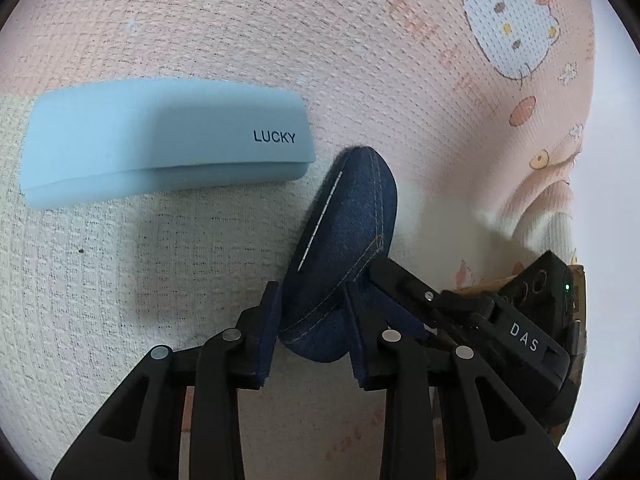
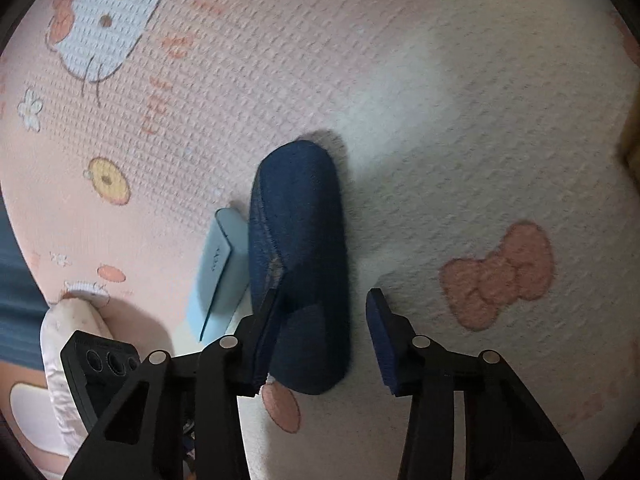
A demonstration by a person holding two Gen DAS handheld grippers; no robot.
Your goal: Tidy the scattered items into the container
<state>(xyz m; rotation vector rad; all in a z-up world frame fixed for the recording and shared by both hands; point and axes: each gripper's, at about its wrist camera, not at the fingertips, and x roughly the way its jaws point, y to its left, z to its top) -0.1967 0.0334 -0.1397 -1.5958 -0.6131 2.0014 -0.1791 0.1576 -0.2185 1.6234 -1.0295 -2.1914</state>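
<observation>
A dark blue denim glasses case [image 1: 344, 240] lies on the pink printed mat. My left gripper [image 1: 311, 292] is shut on its near end, both pads against its sides. In the right wrist view the same case [image 2: 300, 248] stands between the fingers of my right gripper [image 2: 324, 296]. The left finger touches its side, while the right fingertip [image 2: 378, 320] stands clear of it, so this gripper is open. A light blue case marked LUCKY [image 1: 160, 144] lies shut on the mat to the left, close beside the denim one [image 2: 224, 268]. No container shows clearly.
The mat [image 1: 360, 40] carries a cartoon cat print [image 1: 508, 28] and a pink bow [image 2: 500, 272]. My right gripper's body [image 1: 520, 340] crowds the lower right of the left view. A brown edge [image 2: 632, 148] shows at the far right, and a white fabric lump [image 2: 64, 332] at lower left.
</observation>
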